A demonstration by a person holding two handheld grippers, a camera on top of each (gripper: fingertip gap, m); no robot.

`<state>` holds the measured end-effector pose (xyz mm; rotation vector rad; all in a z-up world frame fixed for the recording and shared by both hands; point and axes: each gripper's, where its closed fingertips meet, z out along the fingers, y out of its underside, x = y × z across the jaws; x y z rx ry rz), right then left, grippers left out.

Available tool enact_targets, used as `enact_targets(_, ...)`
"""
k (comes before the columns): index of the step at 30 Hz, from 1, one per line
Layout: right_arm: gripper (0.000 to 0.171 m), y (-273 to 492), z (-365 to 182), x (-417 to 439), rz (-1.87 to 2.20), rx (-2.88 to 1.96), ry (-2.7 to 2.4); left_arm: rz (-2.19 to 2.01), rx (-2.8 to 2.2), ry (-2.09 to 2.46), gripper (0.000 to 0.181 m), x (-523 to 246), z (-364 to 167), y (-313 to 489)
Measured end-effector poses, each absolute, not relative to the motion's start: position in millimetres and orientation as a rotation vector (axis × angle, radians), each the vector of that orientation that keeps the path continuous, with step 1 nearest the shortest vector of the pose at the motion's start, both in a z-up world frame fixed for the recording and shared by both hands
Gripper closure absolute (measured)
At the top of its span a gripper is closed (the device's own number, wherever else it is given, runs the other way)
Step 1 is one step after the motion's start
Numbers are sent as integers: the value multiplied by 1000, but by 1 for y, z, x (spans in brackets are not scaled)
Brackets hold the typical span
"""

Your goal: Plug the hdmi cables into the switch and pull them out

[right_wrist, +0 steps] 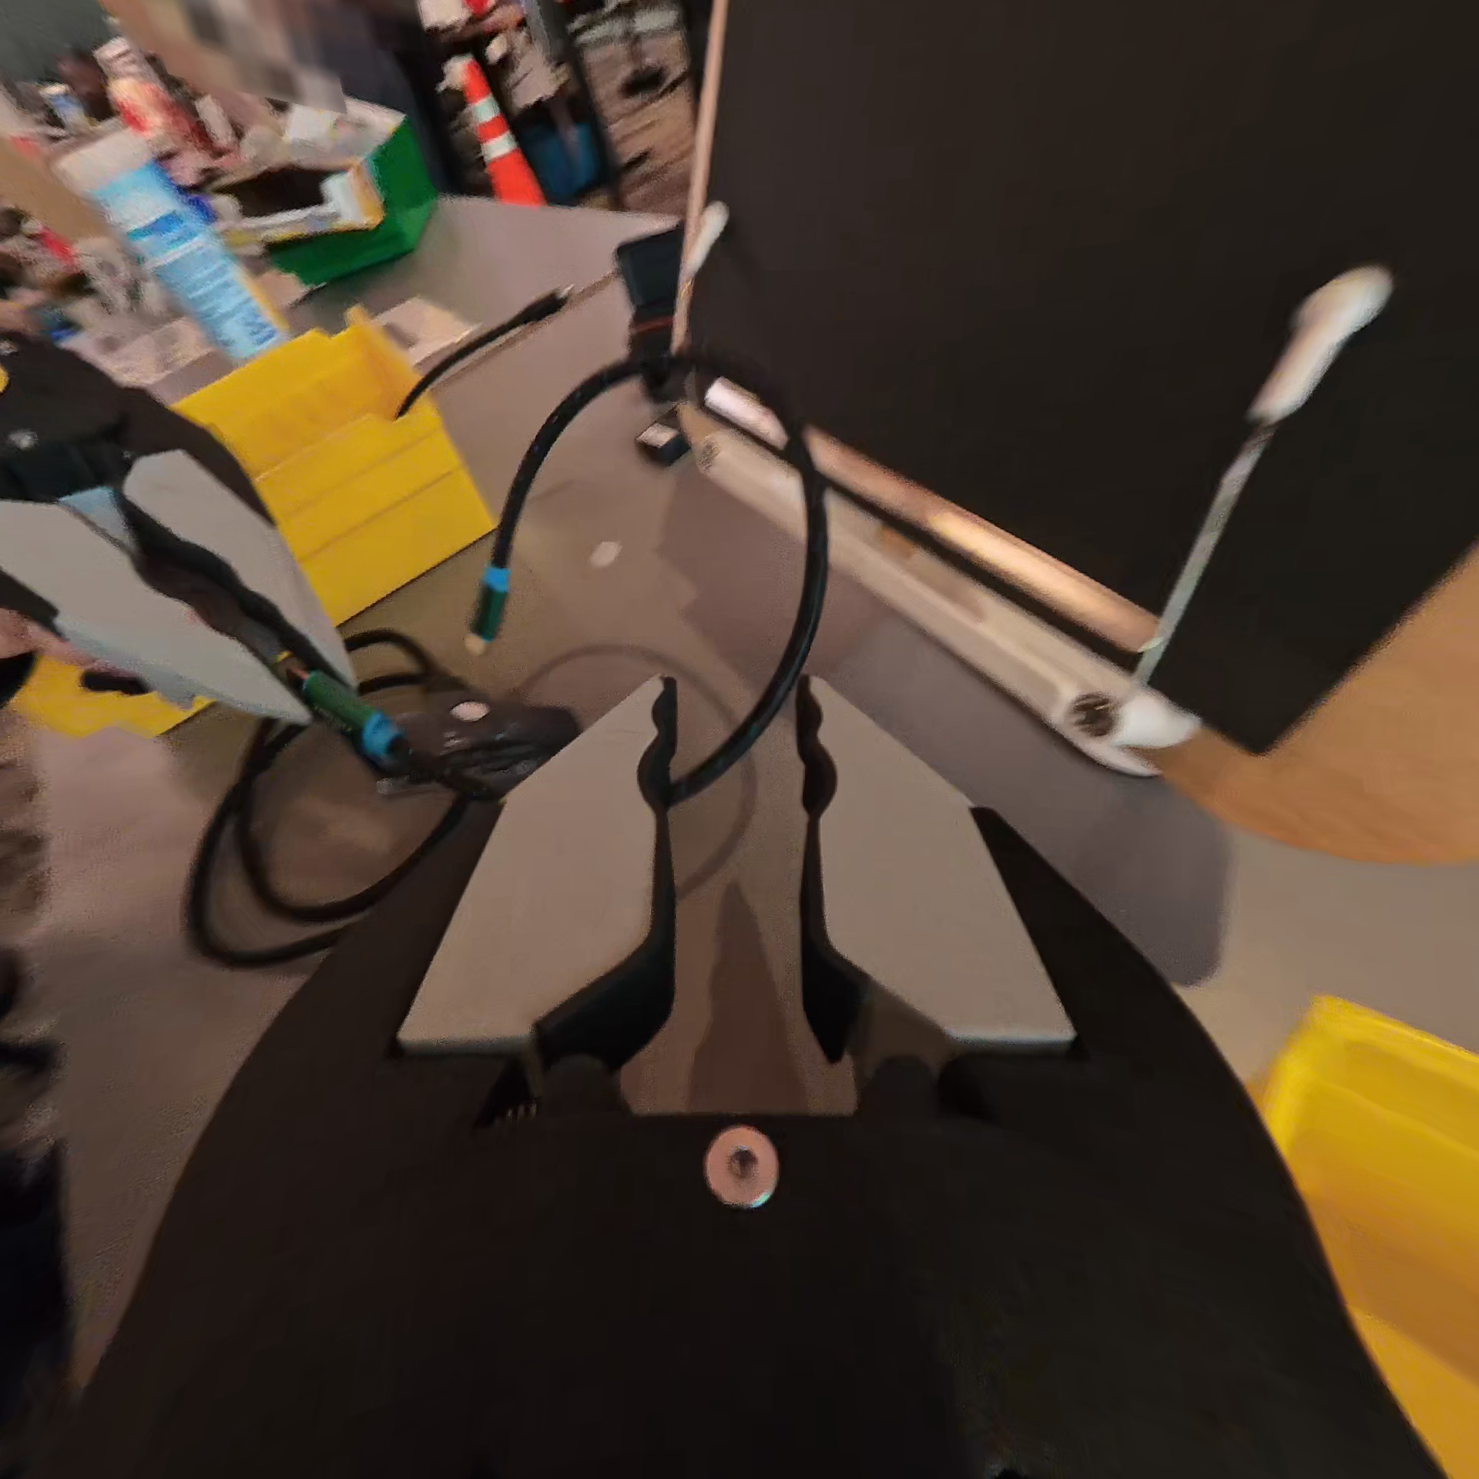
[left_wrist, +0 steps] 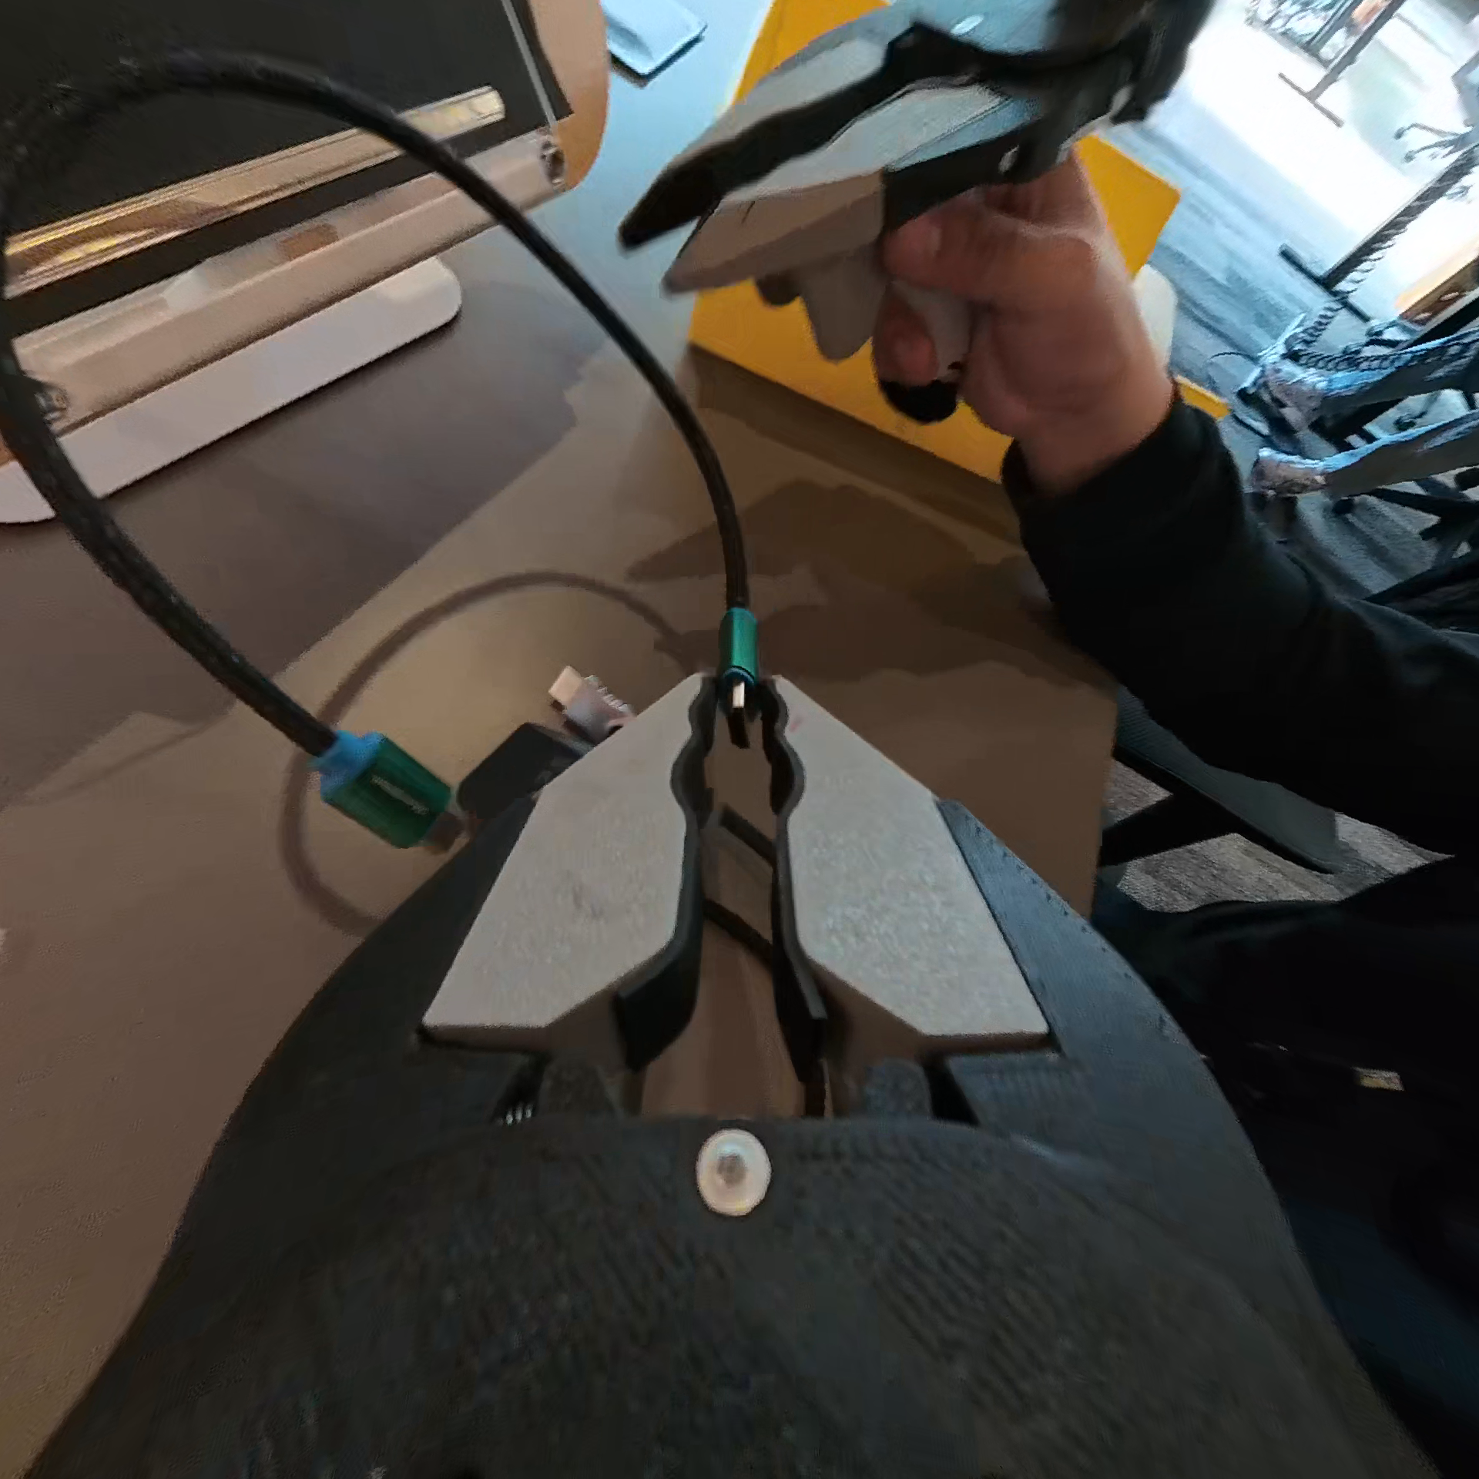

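HDMI switch (right_wrist: 488, 740) lies flat on the grey table (right_wrist: 960, 880), a small black box with its own thin cable looped beside it. At its near end one green-shelled HDMI plug (right_wrist: 344, 704) sits against the box; whether it is fully seated in the port I cannot tell, because the picture is blurred. The left gripper (right_wrist: 308, 704) is clenched on a plug with a green collar (left_wrist: 736, 640) — it looks the same plug seen from the other side. A second plug (left_wrist: 384, 788), green with a blue boot, hangs free on its braided cable (left_wrist: 496, 192). The right gripper (right_wrist: 736, 736) is released and holds nothing, hovering above the table before a dark monitor (right_wrist: 1120, 240), with a yellow bin (right_wrist: 352, 472) further behind. The step seems to be plugging or pulling at the switch; next, the free plug needs grasping — squarely, by its shell.
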<state>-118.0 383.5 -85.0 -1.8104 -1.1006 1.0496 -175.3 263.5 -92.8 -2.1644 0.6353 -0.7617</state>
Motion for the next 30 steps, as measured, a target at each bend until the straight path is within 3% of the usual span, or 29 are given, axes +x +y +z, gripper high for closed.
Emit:
enact_targets(3, 136, 395, -62, -108, 907, -1677, -1032, -767, -2183, 615, 172, -181, -99, 267)
enact_targets(6, 138, 348, -48, -127, 1029, -1462, -1283, -852, -2169, 593, 172, -178, -101, 268)
enact_targets(11, 125, 276, -77, -160, 1003, -1238, -1676, -899, -2145, 541, 172, -178, -96, 273)
enact_targets(21, 148, 286, -101, -195, 589, -1193, -1566, -994, -2031, 296, 172, -189, -86, 292)
enact_targets(30, 152, 291, -97, -197, 722, -1262, -1486, -1003, -2005, 228, 172, -192, -83, 292)
